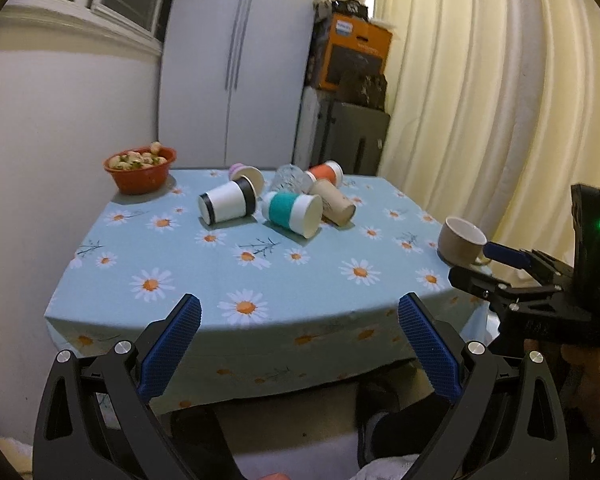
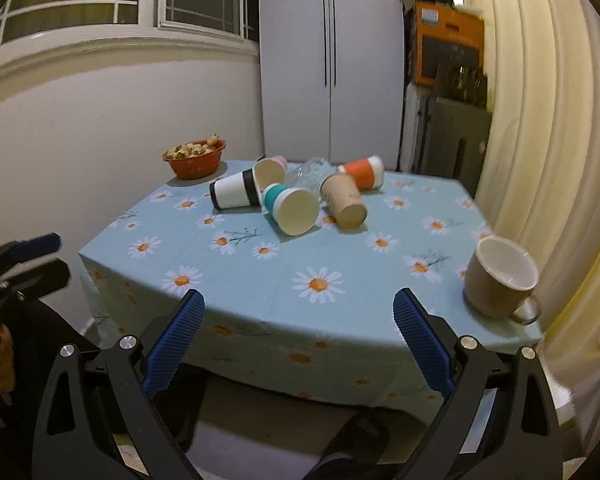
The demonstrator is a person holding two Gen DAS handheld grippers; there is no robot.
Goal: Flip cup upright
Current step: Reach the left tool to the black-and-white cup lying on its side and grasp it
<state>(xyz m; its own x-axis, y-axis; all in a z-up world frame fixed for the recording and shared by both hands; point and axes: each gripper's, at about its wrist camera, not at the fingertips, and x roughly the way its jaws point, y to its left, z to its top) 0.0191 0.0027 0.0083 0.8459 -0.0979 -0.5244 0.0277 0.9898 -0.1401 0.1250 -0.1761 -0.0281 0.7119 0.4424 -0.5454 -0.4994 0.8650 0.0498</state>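
Note:
Several paper cups lie on their sides at the far middle of the table: a white one with black bands, a teal-banded one, a plain tan one, an orange-banded one and a pink-based one. A clear glass lies among them. A tan mug stands upright at the table's right edge. My left gripper and right gripper are open and empty, held back at the near table edge.
The table has a light blue daisy cloth. An orange bowl of fruit stands at the far left corner. A wall is on the left, a curtain on the right, a cabinet behind.

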